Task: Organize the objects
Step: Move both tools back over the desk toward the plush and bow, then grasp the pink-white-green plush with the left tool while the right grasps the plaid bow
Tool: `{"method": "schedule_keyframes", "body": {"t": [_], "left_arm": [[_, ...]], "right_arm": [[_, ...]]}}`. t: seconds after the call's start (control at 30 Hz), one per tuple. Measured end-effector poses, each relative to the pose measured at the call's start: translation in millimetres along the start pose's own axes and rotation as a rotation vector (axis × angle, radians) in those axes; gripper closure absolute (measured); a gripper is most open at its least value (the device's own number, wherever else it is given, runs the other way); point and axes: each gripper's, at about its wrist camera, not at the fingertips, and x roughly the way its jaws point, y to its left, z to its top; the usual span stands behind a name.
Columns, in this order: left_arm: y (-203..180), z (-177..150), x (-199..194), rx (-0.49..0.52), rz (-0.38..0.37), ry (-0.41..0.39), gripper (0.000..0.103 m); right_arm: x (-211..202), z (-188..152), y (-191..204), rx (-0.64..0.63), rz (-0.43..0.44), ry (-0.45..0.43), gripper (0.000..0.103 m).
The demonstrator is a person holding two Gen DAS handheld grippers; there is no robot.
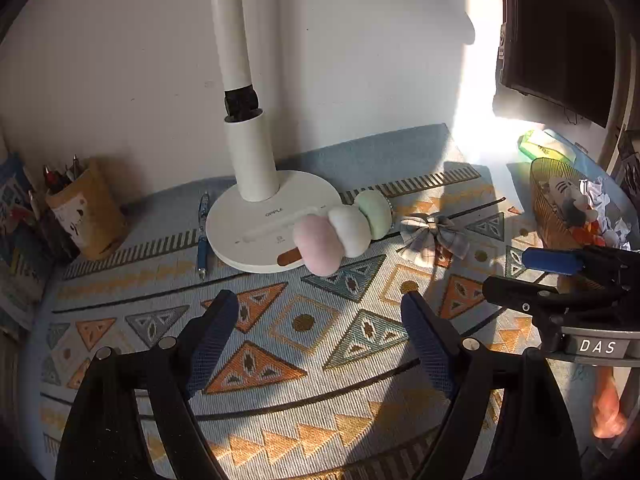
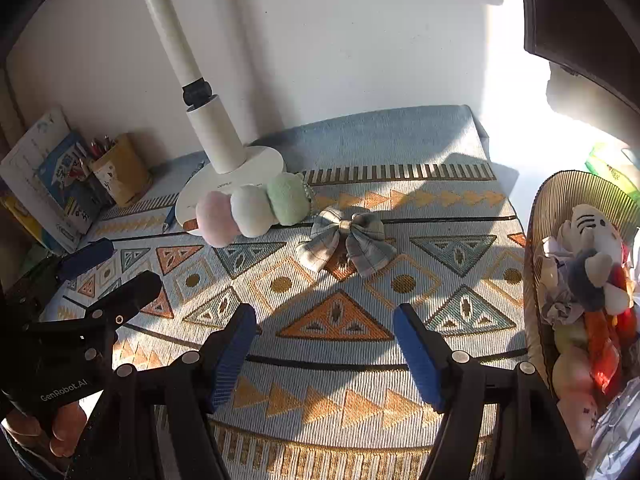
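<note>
- Pastel plush skewer point(image 1: 344, 232), pink, white and green, lies across the edge of a white lamp base point(image 1: 256, 228) on the patterned surface point(image 1: 304, 360).
- Plaid fabric bow point(image 2: 348, 240) rests on the surface just beside the skewer's green end.
- Left hand-held gripper point(image 1: 320, 316) hovers over bare cloth, jaws apart, nothing between them.
- Right hand-held gripper point(image 2: 324, 324) hangs near the bow, jaws apart and empty.
- Wire basket point(image 2: 536, 240) at the right holds plush toys and crumpled paper.
- Blue pen point(image 1: 203, 236) lies left of the lamp base, near a pencil cup point(image 1: 86, 216).
</note>
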Motion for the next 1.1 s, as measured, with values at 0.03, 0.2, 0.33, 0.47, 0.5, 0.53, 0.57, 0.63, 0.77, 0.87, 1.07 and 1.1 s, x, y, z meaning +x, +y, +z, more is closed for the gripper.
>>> {"method": "schedule_keyframes", "body": {"t": [0.03, 0.2, 0.33, 0.47, 0.5, 0.53, 0.57, 0.63, 0.77, 0.87, 1.07, 1.1], "left_arm": [[2, 4, 8, 0.037, 0.007, -0.011, 0.021], [-7, 20, 53, 0.204, 0.031, -0.024, 0.021], [-17, 34, 87, 0.273, 0.002, -0.002, 0.021], [-27, 32, 107, 0.341, -0.083, 0.028, 0.021], [-32, 29, 109, 0.362, -0.092, 0.034, 0.022], [-37, 24, 111, 0.385, -0.097, 0.044, 0.029], [-39, 22, 108, 0.382, -0.107, 0.02, 0.033], [-41, 22, 108, 0.367, -0.099, 0.022, 0.048], [-35, 22, 100, 0.282, -0.109, 0.033, 0.06], [-29, 16, 85, 0.186, -0.124, 0.05, 0.06], [-6, -16, 34, -0.016, -0.162, 0.097, 0.06], [-3, -24, 25, -0.046, -0.167, 0.107, 0.06]], "right_arm": [[9, 8, -1, 0.021, -0.022, -0.008, 0.034], [54, 37, -15, 0.098, -0.05, 0.012, 0.034], [79, 46, -19, 0.101, -0.025, 0.042, 0.034], [89, 47, -15, 0.049, -0.041, 0.035, 0.033], [90, 47, -12, 0.032, -0.056, 0.029, 0.034], [91, 47, -10, 0.015, -0.07, 0.025, 0.04], [91, 46, -7, -0.002, -0.081, 0.019, 0.044], [91, 45, -3, -0.032, -0.106, 0.01, 0.055], [84, 43, -8, -0.013, -0.081, -0.011, 0.062], [66, 40, -15, 0.018, -0.067, -0.031, 0.062], [7, 14, -10, 0.03, 0.03, -0.031, 0.062], [-2, 6, -7, 0.012, 0.034, -0.03, 0.062]]}}
